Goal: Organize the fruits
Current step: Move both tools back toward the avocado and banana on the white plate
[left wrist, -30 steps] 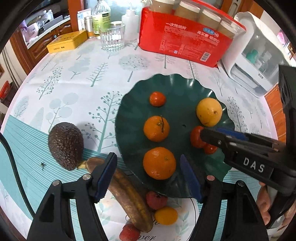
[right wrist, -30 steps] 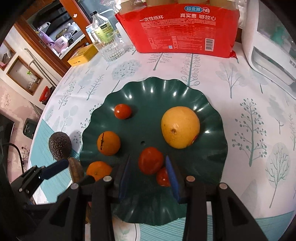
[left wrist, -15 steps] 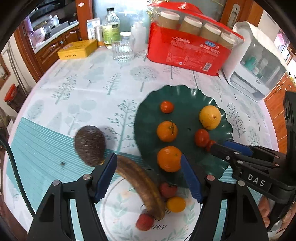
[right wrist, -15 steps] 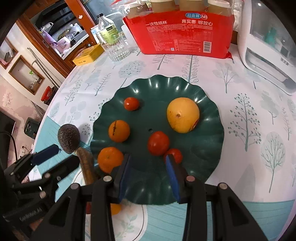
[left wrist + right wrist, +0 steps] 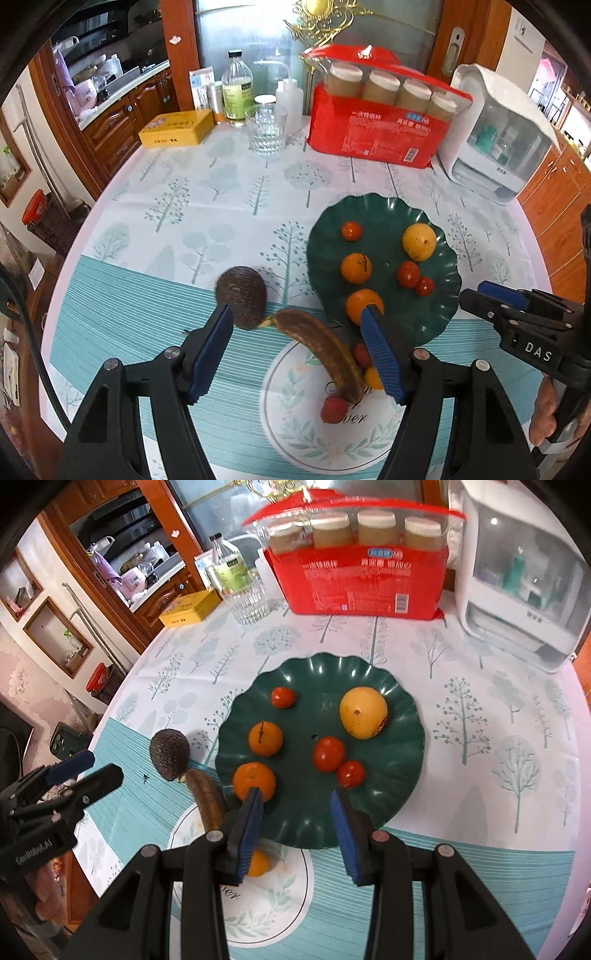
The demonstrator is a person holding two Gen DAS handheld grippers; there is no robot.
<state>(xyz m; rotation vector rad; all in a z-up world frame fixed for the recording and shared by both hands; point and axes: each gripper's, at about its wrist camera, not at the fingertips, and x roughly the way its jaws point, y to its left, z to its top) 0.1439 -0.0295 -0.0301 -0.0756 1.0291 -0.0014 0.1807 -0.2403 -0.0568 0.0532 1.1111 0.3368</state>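
Note:
A green scalloped plate (image 5: 436, 317) (image 5: 399, 782) holds two oranges, three tomatoes and a yellow citrus (image 5: 364, 712). A dark avocado (image 5: 242, 297) (image 5: 170, 754) and a brown banana (image 5: 325, 350) (image 5: 207, 801) lie on the cloth left of the plate. A red fruit (image 5: 333, 409) and a small yellow one (image 5: 372, 377) lie by the banana's end. My left gripper (image 5: 299, 354) is open and empty, raised above the banana. My right gripper (image 5: 297, 834) is open and empty, above the plate's near edge.
At the back of the table stand a red pack of paper cups (image 5: 376, 129), a glass (image 5: 266, 133), a bottle (image 5: 236, 94), a yellow tin (image 5: 177, 129) and a white appliance (image 5: 498, 136). The round table's edge runs close on the left.
Both grippers have pulled back and up from the plate, so the table looks farther off. The right gripper's jaws have spread wider. The fruit has not moved.

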